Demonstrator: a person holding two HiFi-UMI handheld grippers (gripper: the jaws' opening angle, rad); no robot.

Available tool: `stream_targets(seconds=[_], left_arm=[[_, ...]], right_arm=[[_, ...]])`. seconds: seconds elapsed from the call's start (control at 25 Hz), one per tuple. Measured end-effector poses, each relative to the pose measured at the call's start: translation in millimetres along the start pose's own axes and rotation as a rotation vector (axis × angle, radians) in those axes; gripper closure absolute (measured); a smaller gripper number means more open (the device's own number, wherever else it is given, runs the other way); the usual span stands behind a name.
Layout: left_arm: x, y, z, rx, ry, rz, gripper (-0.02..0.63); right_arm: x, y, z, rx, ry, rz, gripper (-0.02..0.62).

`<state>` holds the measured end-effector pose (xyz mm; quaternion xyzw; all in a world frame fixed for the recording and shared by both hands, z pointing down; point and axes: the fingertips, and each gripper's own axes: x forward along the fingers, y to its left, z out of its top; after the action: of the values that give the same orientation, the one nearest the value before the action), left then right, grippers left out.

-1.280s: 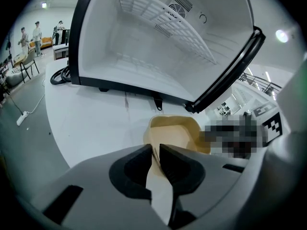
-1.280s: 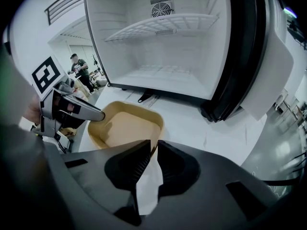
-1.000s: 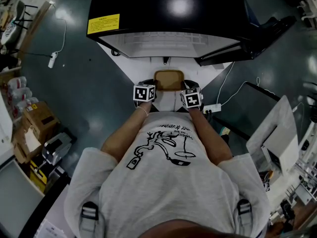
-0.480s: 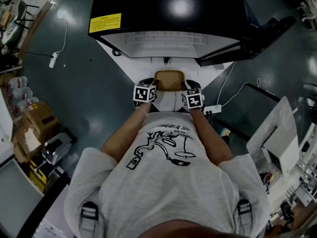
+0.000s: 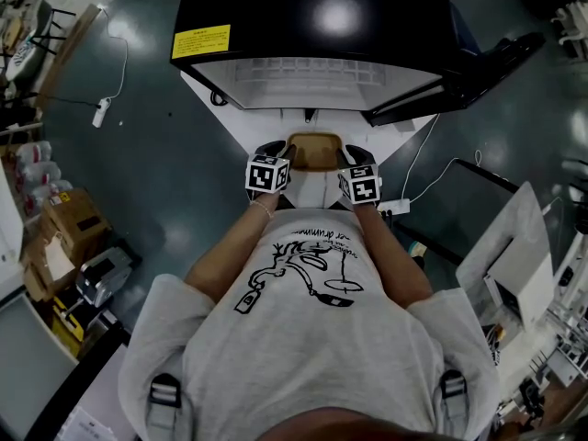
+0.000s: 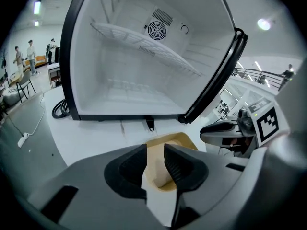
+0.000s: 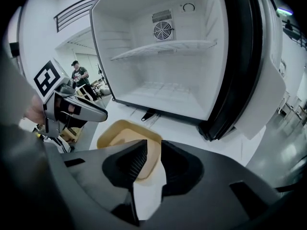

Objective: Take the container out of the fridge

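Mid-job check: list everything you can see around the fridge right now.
fridge: one, black outside, white inside, door open, on white platform.
wire shelf: one, white, inside fridge, bare.
container: one, tan, on platform before fridge.
power strip: one, white, floor at left.
cardboard boxes: several, brown, floor at left.
left gripper: one, grey, beside container; jaws just opened, apart, container edge visible between, unclamped.
right gripper: one, grey, other side; jaws likewise just opened, apart, unclamped.

One fridge (image 5: 312, 26), one wire shelf (image 6: 144, 42), one tan container (image 5: 313, 148), two grippers, left gripper (image 6: 154, 164) and right gripper (image 7: 148, 159).
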<state>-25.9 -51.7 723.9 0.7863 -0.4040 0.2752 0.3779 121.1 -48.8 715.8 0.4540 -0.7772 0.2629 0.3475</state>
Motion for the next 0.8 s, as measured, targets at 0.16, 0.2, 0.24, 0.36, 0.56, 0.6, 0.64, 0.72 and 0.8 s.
stream_targets(seconds=[0.16, 0.2, 0.24, 0.36, 0.56, 0.6, 0.64, 0.72, 0.8], left_arm=[[-11, -12, 15, 0.068, -0.025, -0.006, 0.483], [-14, -16, 20, 0.084, -0.036, -0.009, 0.483], [-17, -19, 24, 0.095, -0.048, -0.013, 0.485], [-27, -30, 37, 0.108, -0.082, -0.027, 0.489], [-41, -49, 55, 0.187, -0.118, -0.041, 0.492], [-44, -52, 59, 0.196, -0.128, -0.044, 0.492], [-47, -55, 63, 0.203, -0.139, -0.046, 0.495], [-53, -60, 71, 0.209, -0.164, -0.05, 0.5], [-59, -65, 78, 0.208, -0.184, -0.057, 0.505]], right_arm=[[-11, 2, 15, -0.016, -0.041, 0.009, 0.492], [-14, 2, 19, -0.021, -0.05, 0.012, 0.494], [-18, 3, 23, -0.024, -0.06, 0.015, 0.494], [-29, 6, 36, -0.03, -0.095, 0.025, 0.495], [-49, 13, 59, -0.054, -0.155, 0.049, 0.506], [-53, 15, 63, -0.064, -0.165, 0.051, 0.506], [-57, 16, 68, -0.072, -0.176, 0.053, 0.506], [-65, 18, 77, -0.079, -0.197, 0.059, 0.508], [-73, 20, 86, -0.077, -0.22, 0.066, 0.508]])
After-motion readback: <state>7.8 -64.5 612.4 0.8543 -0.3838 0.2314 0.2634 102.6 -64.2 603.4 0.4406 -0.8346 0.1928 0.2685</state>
